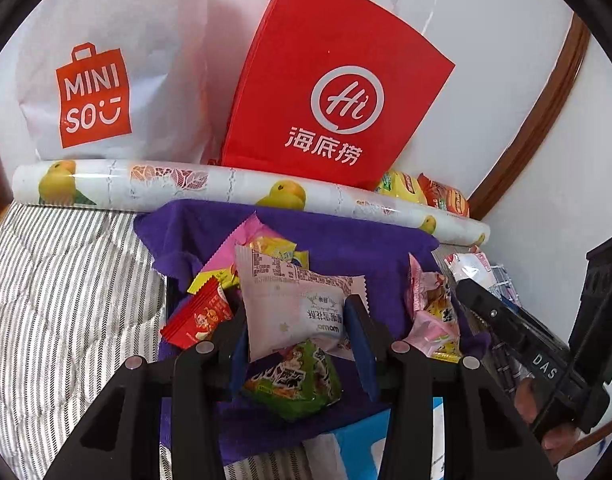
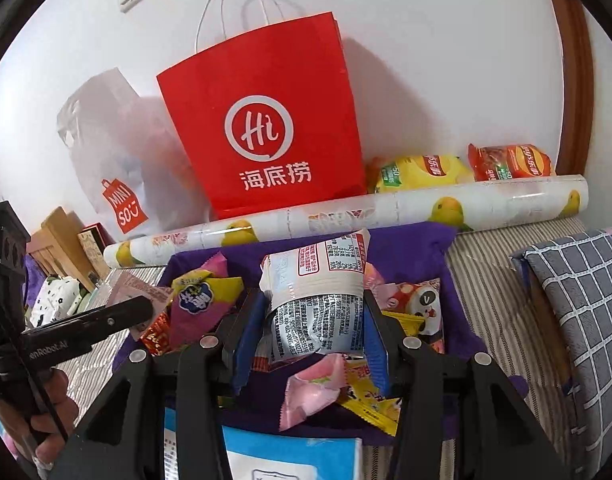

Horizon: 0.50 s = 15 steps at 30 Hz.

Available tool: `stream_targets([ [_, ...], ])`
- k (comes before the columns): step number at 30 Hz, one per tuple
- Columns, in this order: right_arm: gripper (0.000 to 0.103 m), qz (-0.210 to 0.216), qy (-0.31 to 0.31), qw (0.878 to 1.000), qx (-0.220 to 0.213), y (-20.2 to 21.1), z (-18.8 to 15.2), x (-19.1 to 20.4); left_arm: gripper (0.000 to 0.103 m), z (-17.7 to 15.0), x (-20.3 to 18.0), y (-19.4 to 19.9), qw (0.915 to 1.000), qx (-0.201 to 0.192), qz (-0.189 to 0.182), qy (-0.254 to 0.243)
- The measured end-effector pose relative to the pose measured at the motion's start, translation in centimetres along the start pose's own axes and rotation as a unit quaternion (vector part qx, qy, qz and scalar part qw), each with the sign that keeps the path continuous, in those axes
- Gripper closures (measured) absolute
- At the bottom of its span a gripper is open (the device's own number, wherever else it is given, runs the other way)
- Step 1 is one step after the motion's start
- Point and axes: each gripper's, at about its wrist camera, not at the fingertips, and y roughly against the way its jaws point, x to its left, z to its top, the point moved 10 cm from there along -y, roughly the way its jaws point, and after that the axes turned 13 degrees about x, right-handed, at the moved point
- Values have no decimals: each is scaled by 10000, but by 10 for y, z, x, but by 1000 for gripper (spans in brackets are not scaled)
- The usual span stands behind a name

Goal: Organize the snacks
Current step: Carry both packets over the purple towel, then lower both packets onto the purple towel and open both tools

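Currently, both hand-held grippers are loaded over the snack pile on the purple cloth (image 1: 345, 240), which lies on the striped bedding (image 1: 66, 280).

Left hand-held gripper (image 1: 296, 322): jaws closed partway on a pale pink snack packet (image 1: 290, 304), pads against both its sides. A red candy wrapper (image 1: 198, 318) lies just left of it and a green packet (image 1: 298, 384) sits below, between the fingers.

Right hand-held gripper (image 2: 313, 326): jaws closed partway on a white-silver packet (image 2: 317, 304) with its printed back facing the camera. A pink candy (image 2: 313, 388) and a yellow wrapper (image 2: 369, 400) lie beneath.

Behind: MINISO bag (image 1: 94, 96), red Haidilao bag (image 1: 337, 92), fruit-print roll (image 1: 226, 188), two chip bags (image 2: 465, 168) on the right.

Step, judged: pick-up phase of sorting. The next move likely calls for lifting each packet clear of its neighbours and carrying it to a destination; which one cannot be told from here.
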Motion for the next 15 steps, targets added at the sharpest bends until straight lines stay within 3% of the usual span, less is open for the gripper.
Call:
stream_targets([
  [15, 56, 204, -291, 9992, 172, -10, -8, -15, 61, -3, 7, 1, 9998, -36, -82, 153],
])
